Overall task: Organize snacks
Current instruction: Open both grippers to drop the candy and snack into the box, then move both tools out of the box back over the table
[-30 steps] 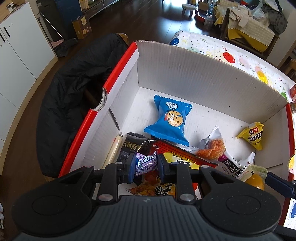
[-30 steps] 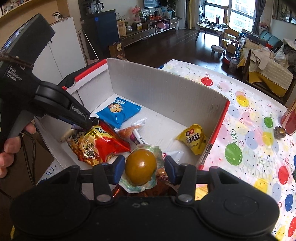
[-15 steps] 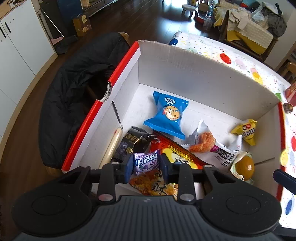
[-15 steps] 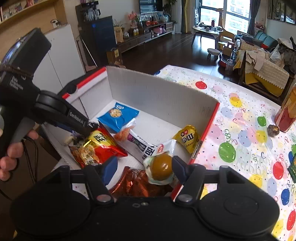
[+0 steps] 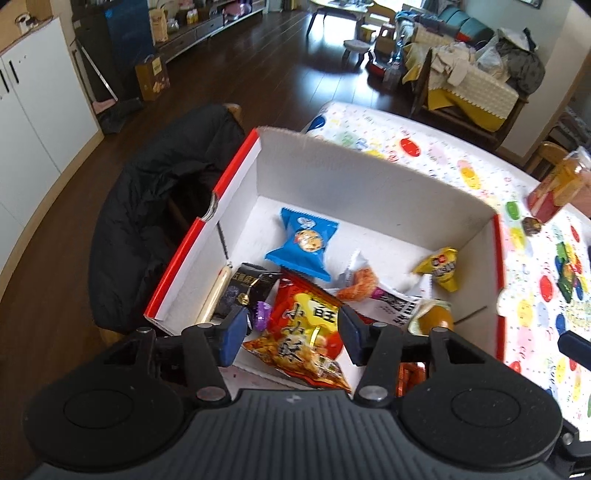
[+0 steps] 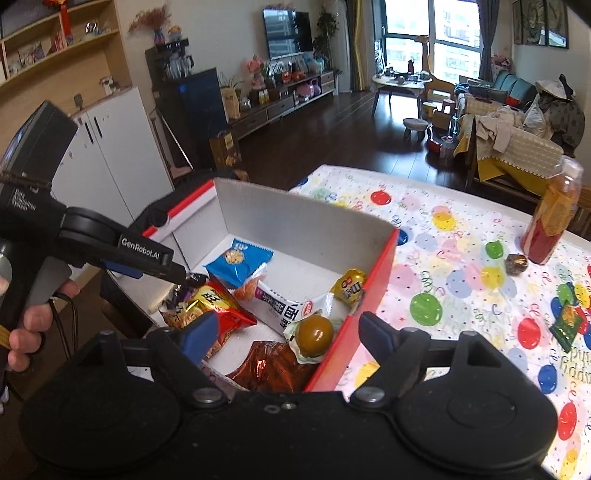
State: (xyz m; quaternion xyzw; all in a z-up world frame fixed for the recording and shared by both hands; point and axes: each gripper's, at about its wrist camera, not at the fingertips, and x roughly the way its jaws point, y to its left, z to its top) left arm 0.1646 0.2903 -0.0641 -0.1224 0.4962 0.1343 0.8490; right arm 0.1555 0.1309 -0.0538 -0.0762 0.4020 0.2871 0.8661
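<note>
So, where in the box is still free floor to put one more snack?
Free: the box floor along the far wall, between the blue cookie pack and the yellow pack. Crowded: the near half around the red chip bag.

Dark wood floor (image 6: pixel 325 147); white cabinet (image 6: pixel 110 147) at 10 o'clock; TV (image 6: pixel 286 31) and low console at 12; bright windows (image 6: pixel 436 40) at 1; cluttered sofa (image 6: pixel 517 122) at 2; daylight.
</note>
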